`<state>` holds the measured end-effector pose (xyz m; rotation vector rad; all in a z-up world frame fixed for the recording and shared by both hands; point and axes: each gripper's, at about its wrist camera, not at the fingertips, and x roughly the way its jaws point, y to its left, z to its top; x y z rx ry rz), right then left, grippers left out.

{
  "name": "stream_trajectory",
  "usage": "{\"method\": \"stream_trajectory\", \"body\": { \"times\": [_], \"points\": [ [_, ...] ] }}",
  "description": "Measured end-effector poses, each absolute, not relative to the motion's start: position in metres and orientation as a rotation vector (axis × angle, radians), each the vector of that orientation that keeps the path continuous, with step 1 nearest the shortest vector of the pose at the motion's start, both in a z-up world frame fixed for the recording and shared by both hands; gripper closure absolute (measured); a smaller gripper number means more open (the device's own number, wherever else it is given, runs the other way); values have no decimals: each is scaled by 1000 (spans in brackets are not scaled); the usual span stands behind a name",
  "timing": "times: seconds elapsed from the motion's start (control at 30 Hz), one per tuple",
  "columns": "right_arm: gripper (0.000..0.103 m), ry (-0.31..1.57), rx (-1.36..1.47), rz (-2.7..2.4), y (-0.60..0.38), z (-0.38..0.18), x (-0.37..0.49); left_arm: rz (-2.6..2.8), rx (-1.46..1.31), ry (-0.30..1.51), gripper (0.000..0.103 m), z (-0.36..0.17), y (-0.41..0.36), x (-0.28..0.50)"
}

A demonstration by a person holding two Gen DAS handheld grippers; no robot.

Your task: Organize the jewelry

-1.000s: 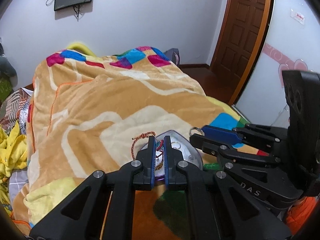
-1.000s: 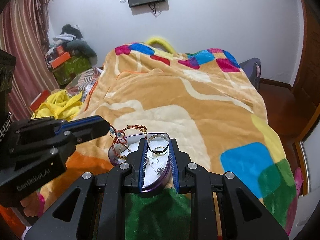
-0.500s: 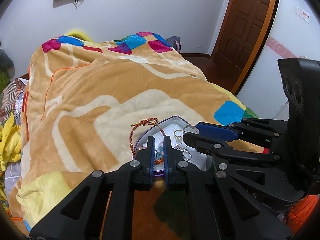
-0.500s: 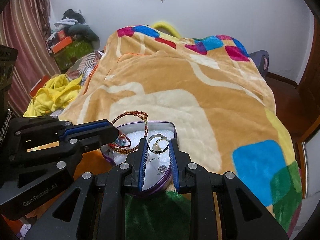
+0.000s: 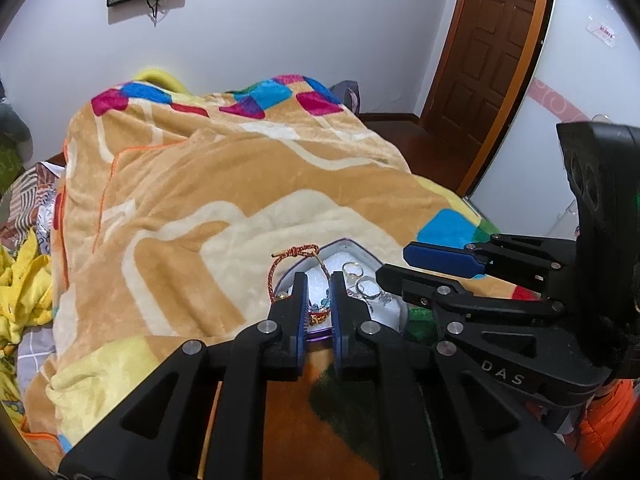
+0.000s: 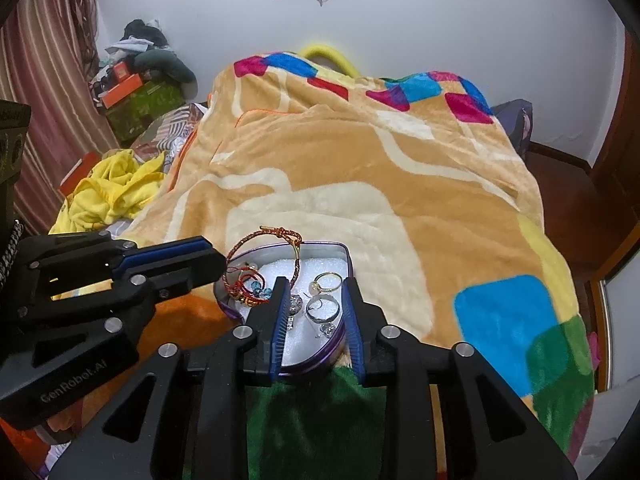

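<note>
Both of your hand-held grippers have come in closer over the last second, and the left one has let go of the cord it was pinching. Your left hand-held gripper (image 5: 318, 280) now has its blue pads a narrow gap apart, and nothing is squeezed between them. Your right hand-held gripper (image 6: 314, 286) is a bit wider and holds nothing too. Right under both sits the purple-rimmed heart-shaped tin with white foam inside (image 6: 344, 254), resting on the tan and cream fleece blanket (image 6: 360, 168) on the bed. Look at the red and gold braided cord bracelet (image 6: 264, 236): it leans on the far left rim of the tin, and its loop sticks up over the edge. It lies just ahead and a little left of your left hand-held gripper, so that hand is the nearer one. Its long side runs across, left to right. The thin gold ring (image 6: 328, 281) and the plain silver ring (image 6: 323, 307) lie flat on the foam, right between your right fingers (image 6: 280, 312). I think a straight dip down would reach them. The blue glass beads (image 6: 256, 285) sit by the bracelet, on the left side.
</note>
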<state>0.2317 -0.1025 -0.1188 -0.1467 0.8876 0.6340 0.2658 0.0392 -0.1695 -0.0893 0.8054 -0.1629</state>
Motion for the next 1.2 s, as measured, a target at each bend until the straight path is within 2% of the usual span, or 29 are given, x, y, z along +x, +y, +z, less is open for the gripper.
{"method": "stream_trajectory", "body": {
  "times": [0.17, 0.43, 0.53, 0.6, 0.8, 1.03, 1.07, 1.13, 1.2],
  "points": [
    [78, 854, -143, 628, -106, -103, 222, -156, -90, 758, 84, -147, 43, 251],
    [78, 715, -111, 610, -120, -53, 189, -129, -70, 619, 84, -91, 41, 208],
    [78, 623, -69, 604, -133, -22, 168, -103, -50, 536, 83, -67, 37, 182],
    [78, 555, -43, 600, -141, -2, 150, -87, -51, 463, 76, -49, 34, 159],
    [78, 317, 7, 562, -162, 52, 86, -67, -32, 279, 73, -4, 26, 99],
    [77, 156, -1, 507, -164, 74, 38, -25, -28, 140, 44, 20, 22, 46],
    [76, 152, -4, 504, -162, 74, 35, -18, -28, 130, 41, 21, 22, 41],
    [58, 150, -9, 494, -159, 71, 32, -12, -26, 119, 39, 21, 22, 34],
    [47, 141, -10, 474, -155, 68, 30, 1, -28, 114, 34, 21, 23, 28]
  ]
}}
